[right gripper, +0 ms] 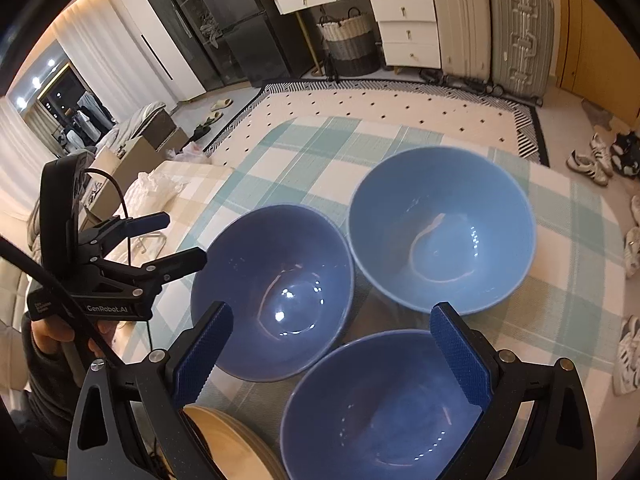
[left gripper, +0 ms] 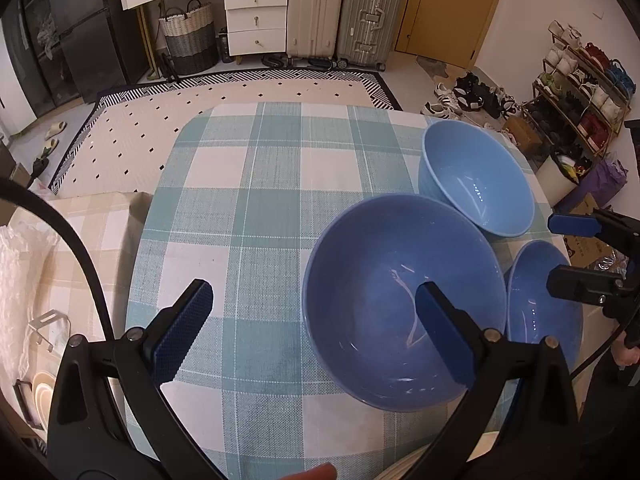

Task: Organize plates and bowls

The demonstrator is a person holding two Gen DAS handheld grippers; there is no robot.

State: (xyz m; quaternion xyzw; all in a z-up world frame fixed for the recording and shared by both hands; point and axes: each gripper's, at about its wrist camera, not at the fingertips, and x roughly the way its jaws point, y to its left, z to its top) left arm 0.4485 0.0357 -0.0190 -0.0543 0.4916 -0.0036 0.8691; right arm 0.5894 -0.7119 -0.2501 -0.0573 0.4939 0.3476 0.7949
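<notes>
Three blue bowls stand close together on a bench covered by a teal-and-white checked cloth [left gripper: 256, 208]. In the left wrist view the dark bowl [left gripper: 400, 300] fills the lower right of the frame, the pale bowl [left gripper: 476, 180] sits above it toward the right edge, and a third bowl [left gripper: 540, 300] shows partly at the far right, just beside the dark one. The left gripper [left gripper: 316, 332] has its fingers [left gripper: 184, 332] spread wide and holds nothing; the right-hand finger hangs over the dark bowl's interior, the other over bare cloth at lower left. At the right edge of that frame the right gripper [left gripper: 576, 252] reaches in, fingers apart, above the third bowl. In the right wrist view the third bowl [right gripper: 380, 412] lies at the bottom centre, the dark bowl [right gripper: 272, 292] at centre left and the pale bowl [right gripper: 440, 232] at upper right, all three upright and empty. The right gripper [right gripper: 332, 356] is also spread and empty; its fingers [right gripper: 460, 356] straddle the near bowl's far rim. A stack of cream plates [right gripper: 228, 444] sits at the bottom left of that frame, touching or nearly touching the near bowl. The left gripper [right gripper: 176, 240] shows at the left edge, held by a hand [right gripper: 60, 332], its fingers parted beside the dark bowl's rim.
</notes>
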